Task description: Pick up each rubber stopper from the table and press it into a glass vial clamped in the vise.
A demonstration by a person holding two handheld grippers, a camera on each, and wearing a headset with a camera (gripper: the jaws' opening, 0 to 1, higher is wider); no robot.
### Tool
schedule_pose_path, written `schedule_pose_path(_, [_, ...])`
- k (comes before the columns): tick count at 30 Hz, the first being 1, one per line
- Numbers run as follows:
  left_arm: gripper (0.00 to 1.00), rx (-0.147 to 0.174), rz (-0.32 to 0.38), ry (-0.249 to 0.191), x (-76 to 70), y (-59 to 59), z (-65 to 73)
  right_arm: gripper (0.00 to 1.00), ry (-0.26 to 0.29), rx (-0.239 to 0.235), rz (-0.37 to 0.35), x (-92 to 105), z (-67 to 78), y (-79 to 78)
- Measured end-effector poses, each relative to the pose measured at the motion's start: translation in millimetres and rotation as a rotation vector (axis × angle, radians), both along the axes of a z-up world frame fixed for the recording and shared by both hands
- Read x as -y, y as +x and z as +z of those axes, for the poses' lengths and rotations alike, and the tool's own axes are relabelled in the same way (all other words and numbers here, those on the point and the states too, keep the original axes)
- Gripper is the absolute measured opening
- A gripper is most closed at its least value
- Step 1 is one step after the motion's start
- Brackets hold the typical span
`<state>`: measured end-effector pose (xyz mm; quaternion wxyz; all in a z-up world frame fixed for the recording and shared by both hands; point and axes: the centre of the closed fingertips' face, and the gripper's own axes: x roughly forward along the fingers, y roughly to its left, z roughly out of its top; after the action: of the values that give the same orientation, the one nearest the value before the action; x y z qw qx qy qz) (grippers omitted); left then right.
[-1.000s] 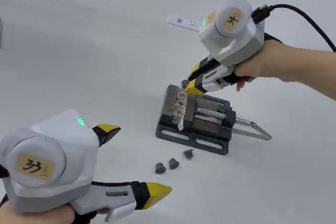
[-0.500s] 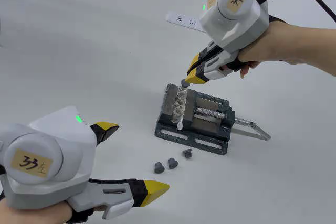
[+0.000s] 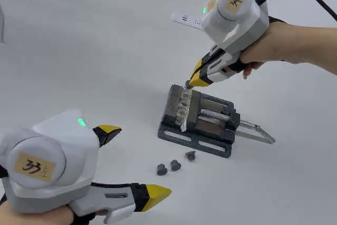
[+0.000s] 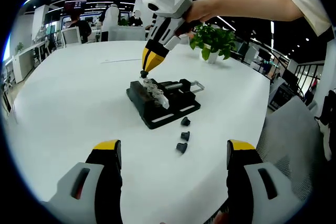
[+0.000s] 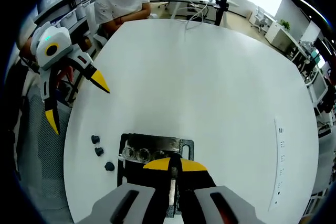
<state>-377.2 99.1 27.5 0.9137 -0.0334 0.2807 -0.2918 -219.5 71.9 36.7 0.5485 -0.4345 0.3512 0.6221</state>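
Note:
A dark vise (image 3: 210,135) clamps a row of glass vials (image 3: 184,106). My right gripper (image 3: 189,82) is shut on a small grey rubber stopper and holds it just over the far vial. In the right gripper view its closed yellow tips (image 5: 173,163) sit right above the vials (image 5: 142,154). Three loose stoppers (image 3: 175,165) lie on the white table in front of the vise. My left gripper (image 3: 134,162) is open at the lower left, apart from them. In the left gripper view its jaws frame the stoppers (image 4: 184,136) and the vise (image 4: 163,106).
The vise's crank handle (image 3: 258,128) sticks out to the right. A white power strip (image 3: 187,19) lies at the back of the table. A person sits at the table's far edge (image 5: 126,3). A potted plant (image 4: 212,38) stands beyond the vise.
The right gripper's body has lifted and tipped more steeply, while its tip stays over the far vial. The left gripper has hardly moved.

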Motion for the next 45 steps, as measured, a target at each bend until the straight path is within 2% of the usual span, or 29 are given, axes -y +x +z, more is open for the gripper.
schedule_pose_path(10, [0.81,-0.002,-0.006,-0.004,2.0,1.7,-0.2,0.00,-0.021,-0.002,-0.001,-0.9,-2.1,3.2])
schedule_pose_path(13, [0.81,-0.006,-0.006,-0.005,2.6,1.2,-0.8,0.00,-0.039,0.012,0.055,0.5,-2.3,2.5])
schedule_pose_path(15, [0.81,-0.007,-0.005,-0.006,2.7,1.1,-1.6,0.00,-0.045,-0.002,0.033,-0.6,-2.9,4.3])
schedule_pose_path(16, [0.81,-0.009,-0.004,-0.008,2.7,1.1,-2.5,0.00,-0.052,0.003,0.062,0.2,-2.9,4.3])
schedule_pose_path(20, [0.81,-0.016,-0.001,-0.012,3.8,2.1,-3.9,0.00,-0.069,0.005,0.073,1.9,-3.5,1.0])
schedule_pose_path(21, [0.81,-0.018,-0.001,-0.014,4.4,2.4,-4.0,0.00,-0.089,0.020,0.111,3.4,-3.1,0.9])
schedule_pose_path(23, [0.81,-0.021,-0.003,-0.014,5.1,2.8,-5.8,0.00,-0.098,0.022,0.103,1.5,-3.9,-0.8])
schedule_pose_path(24, [0.81,-0.023,-0.004,-0.015,5.5,3.3,-6.2,0.00,-0.108,0.032,0.130,2.3,-4.0,-0.6])
schedule_pose_path(26, [0.81,-0.025,-0.004,-0.019,6.2,4.4,-6.8,0.00,-0.101,0.013,0.103,2.1,-4.3,0.8])
schedule_pose_path(33, [0.81,-0.026,-0.005,-0.021,6.5,7.1,-6.5,0.00,-0.108,-0.007,0.104,3.0,-3.0,-5.2])
schedule_pose_path(37, [0.81,-0.031,-0.001,-0.021,5.3,6.8,-7.6,0.00,-0.123,-0.005,0.126,2.7,-3.7,-4.9])
schedule_pose_path(38, [0.81,-0.032,0.000,-0.022,5.0,6.8,-8.0,0.00,-0.125,-0.012,0.104,3.2,-3.7,-5.6])
schedule_pose_path(42, [0.81,-0.040,0.001,-0.025,5.1,7.2,-10.4,0.00,-0.126,0.004,0.115,3.4,-3.7,-6.0])
schedule_pose_path(45, [0.81,-0.041,-0.003,-0.031,8.2,7.9,-10.7,0.00,-0.143,-0.001,0.099,2.3,-3.8,-5.1])
